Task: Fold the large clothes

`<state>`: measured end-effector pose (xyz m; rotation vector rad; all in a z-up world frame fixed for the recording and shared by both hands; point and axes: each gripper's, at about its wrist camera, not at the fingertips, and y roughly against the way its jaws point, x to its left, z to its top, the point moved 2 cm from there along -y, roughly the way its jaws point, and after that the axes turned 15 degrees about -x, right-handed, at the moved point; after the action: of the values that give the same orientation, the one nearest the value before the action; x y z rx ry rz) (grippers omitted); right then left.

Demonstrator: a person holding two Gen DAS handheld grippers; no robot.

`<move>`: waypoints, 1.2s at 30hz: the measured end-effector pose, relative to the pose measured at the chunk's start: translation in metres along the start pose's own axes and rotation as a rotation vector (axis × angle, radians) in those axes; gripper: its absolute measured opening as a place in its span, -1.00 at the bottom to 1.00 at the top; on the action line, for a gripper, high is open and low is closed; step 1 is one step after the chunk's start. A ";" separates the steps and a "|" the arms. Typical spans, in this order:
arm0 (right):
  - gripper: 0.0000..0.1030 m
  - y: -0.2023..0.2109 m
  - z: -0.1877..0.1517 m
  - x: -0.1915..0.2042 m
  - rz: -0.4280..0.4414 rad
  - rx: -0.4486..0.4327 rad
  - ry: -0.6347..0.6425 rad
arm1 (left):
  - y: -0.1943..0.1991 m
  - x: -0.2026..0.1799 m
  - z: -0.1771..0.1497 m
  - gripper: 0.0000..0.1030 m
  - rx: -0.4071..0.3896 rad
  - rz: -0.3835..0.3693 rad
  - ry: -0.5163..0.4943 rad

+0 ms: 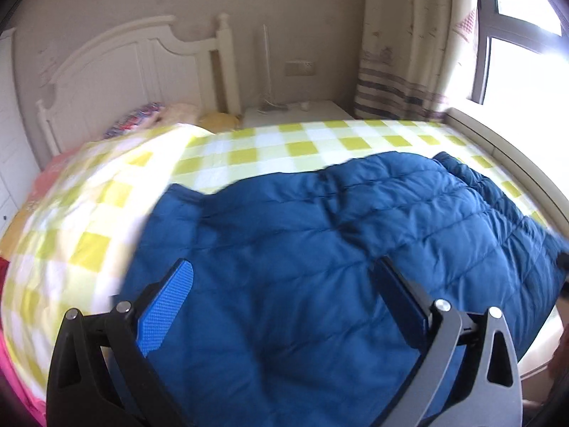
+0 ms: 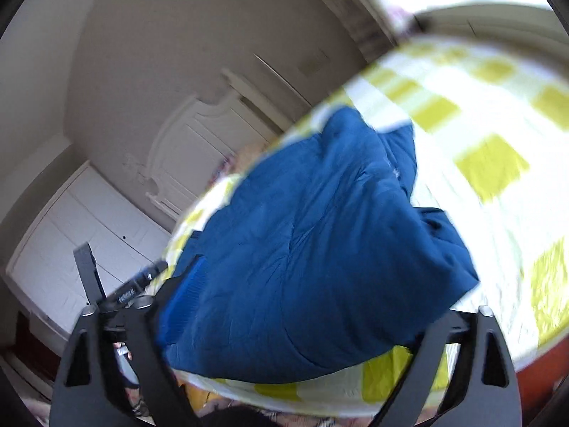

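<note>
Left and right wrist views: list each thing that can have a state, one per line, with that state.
Blue padded garment: lying on the bed, rumpled, no claw gripping it.
Checked bedsheet: spread over the bed, garment on top.
Left claw: open, above the garment, nothing held.
Right claw: open wide, nothing pressed between its pads.
Curtain: drawn aside from the window.

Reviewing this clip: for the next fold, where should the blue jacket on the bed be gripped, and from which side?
Probably the jacket's thin edge at the left in the left wrist view, coming in low from the near side. The puffy quilted middle looks too thick to pinch. Both grippers are open above it.
</note>
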<state>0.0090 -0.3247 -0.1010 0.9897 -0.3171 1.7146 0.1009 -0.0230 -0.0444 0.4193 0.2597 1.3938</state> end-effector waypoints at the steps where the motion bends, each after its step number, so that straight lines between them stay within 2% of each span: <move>1: 0.91 -0.002 -0.003 -0.002 -0.012 0.014 -0.001 | -0.006 -0.004 -0.003 0.95 0.014 -0.004 0.004; 4: 0.91 -0.003 -0.011 0.001 -0.070 0.041 0.072 | -0.021 -0.014 -0.023 0.95 0.066 -0.016 -0.004; 7: 0.91 -0.010 -0.019 0.000 -0.126 0.101 0.122 | -0.023 -0.014 -0.039 0.95 0.069 -0.023 -0.014; 13: 0.91 -0.012 -0.024 -0.003 -0.119 0.065 0.146 | -0.031 -0.002 -0.045 0.96 0.086 -0.066 0.031; 16: 0.91 -0.020 -0.019 -0.006 -0.141 0.070 0.100 | -0.032 -0.003 -0.048 0.96 0.080 -0.061 0.016; 17: 0.68 -0.019 -0.016 -0.008 -0.142 0.064 0.070 | -0.032 -0.003 -0.048 0.96 0.079 -0.062 0.015; 18: 0.40 -0.021 -0.016 -0.010 -0.107 0.054 0.027 | -0.032 -0.002 -0.048 0.96 0.078 -0.064 0.017; 21: 0.00 -0.018 -0.017 -0.006 -0.077 0.015 0.084 | -0.033 0.000 -0.050 0.96 0.080 -0.078 0.033; 23: -0.08 -0.014 -0.018 -0.004 -0.071 0.000 0.103 | -0.033 -0.001 -0.049 0.96 0.087 -0.070 0.030; 25: -0.08 -0.014 -0.017 -0.008 -0.064 0.001 0.093 | -0.033 -0.001 -0.041 0.95 0.117 -0.072 0.028; 26: -0.08 -0.015 -0.017 -0.009 -0.063 0.005 0.090 | -0.033 -0.002 -0.031 0.95 0.120 -0.096 0.033; 27: -0.03 -0.015 -0.016 -0.010 -0.060 0.007 0.097 | -0.032 -0.002 -0.017 0.95 0.096 -0.108 0.039; 28: 0.06 -0.016 -0.015 -0.010 -0.054 0.008 0.104 | -0.036 -0.001 -0.004 0.95 0.081 -0.084 0.036; 29: 0.26 -0.020 -0.014 -0.012 -0.054 0.012 0.097 | -0.043 0.000 0.005 0.95 0.083 -0.063 0.038; 30: 0.42 -0.022 -0.012 -0.016 -0.073 0.020 0.087 | -0.059 0.000 0.018 0.95 0.106 -0.057 0.051; 31: 0.48 -0.024 -0.011 -0.016 -0.085 0.014 0.095 | -0.073 -0.001 0.026 0.95 0.126 -0.055 0.053; 32: 0.64 -0.025 -0.011 -0.014 -0.088 0.009 0.114 | -0.094 -0.003 0.034 0.95 0.148 -0.009 0.024; 33: 0.66 -0.028 -0.012 -0.011 -0.095 0.007 0.134 | -0.117 -0.004 0.040 0.95 0.166 0.067 -0.015; 34: 0.63 -0.030 -0.013 -0.009 -0.101 0.006 0.153 | -0.133 -0.004 0.042 0.95 0.183 0.108 -0.027; 36: 0.24 -0.027 -0.013 -0.008 -0.090 -0.014 0.170 | -0.171 -0.004 0.037 0.96 0.250 0.141 -0.007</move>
<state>0.0275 -0.3110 -0.1222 0.8291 -0.1717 1.6990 0.2687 -0.0522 -0.0857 0.6594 0.4074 1.5033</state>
